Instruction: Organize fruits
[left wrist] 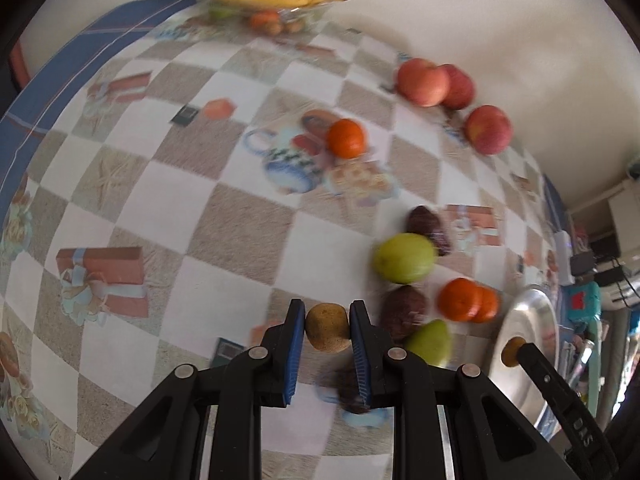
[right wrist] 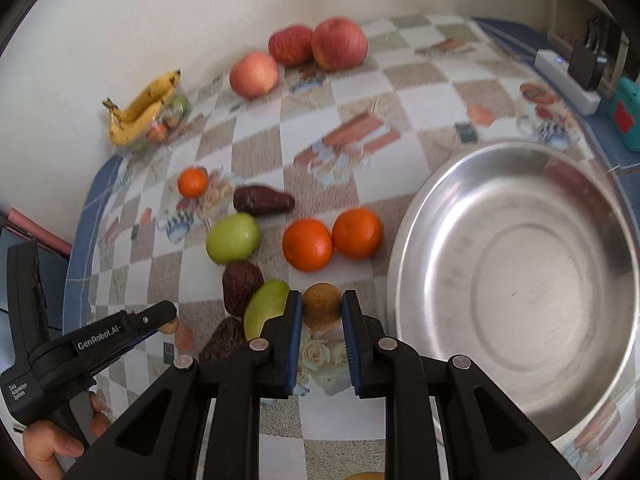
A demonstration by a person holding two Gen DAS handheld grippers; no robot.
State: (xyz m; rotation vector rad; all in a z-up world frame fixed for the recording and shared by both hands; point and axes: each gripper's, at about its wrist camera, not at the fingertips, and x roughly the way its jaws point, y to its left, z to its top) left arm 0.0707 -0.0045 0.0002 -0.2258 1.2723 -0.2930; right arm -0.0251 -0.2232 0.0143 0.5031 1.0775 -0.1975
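Note:
My left gripper [left wrist: 327,330] is shut on a small brown fruit [left wrist: 327,328], held above the checked tablecloth. My right gripper [right wrist: 321,308] is shut on another small brown fruit [right wrist: 321,306], just left of the steel bowl [right wrist: 516,280]. The left gripper also shows at the lower left of the right wrist view [right wrist: 170,322]. The right gripper shows at the right of the left wrist view [left wrist: 514,352]. On the cloth lie two green fruits [right wrist: 233,238], dark brown fruits [right wrist: 262,200], two oranges [right wrist: 308,245], a lone orange [right wrist: 192,182] and three red apples [right wrist: 339,43].
A glass dish with bananas [right wrist: 140,108] and small fruits stands at the far wall. A white power strip [right wrist: 566,80] and a teal object [right wrist: 626,120] lie beyond the bowl at the table's right edge. The steel bowl's rim also shows in the left wrist view [left wrist: 528,344].

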